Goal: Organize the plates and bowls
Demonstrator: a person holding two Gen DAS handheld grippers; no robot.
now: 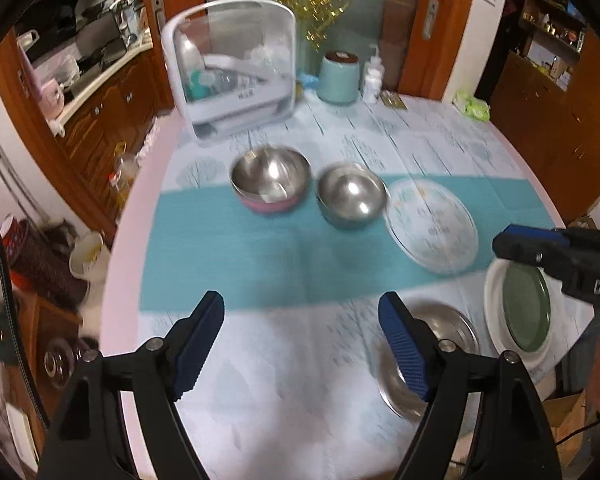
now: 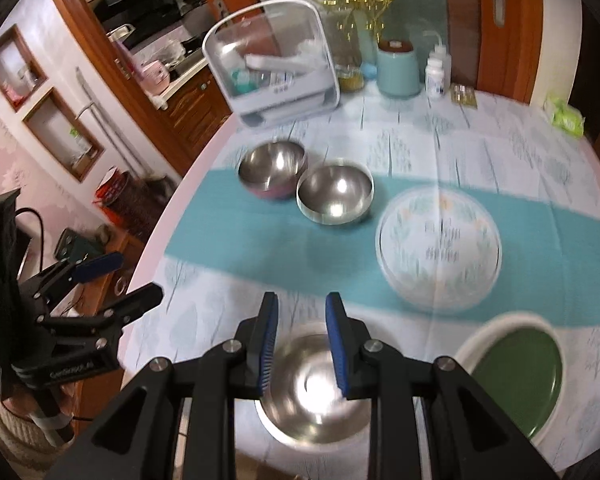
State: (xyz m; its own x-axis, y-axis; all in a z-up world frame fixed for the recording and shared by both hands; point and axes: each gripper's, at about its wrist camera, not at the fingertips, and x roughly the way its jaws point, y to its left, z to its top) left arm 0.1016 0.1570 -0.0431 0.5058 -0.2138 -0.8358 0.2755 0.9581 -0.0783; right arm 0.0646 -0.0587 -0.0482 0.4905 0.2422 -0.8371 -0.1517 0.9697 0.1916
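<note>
Steel bowls (image 2: 306, 186) shiny (two, touching); both tongs empty.

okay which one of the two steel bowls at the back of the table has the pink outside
The left bowl, nearer the white dish rack. A pink band shows below its rim; the steel bowl to its right, beside the glass plate, has none.

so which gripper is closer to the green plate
Right. The right gripper hangs open over the steel plate, with the green plate just to its right. The left gripper is farther left, past the steel plate.
</note>
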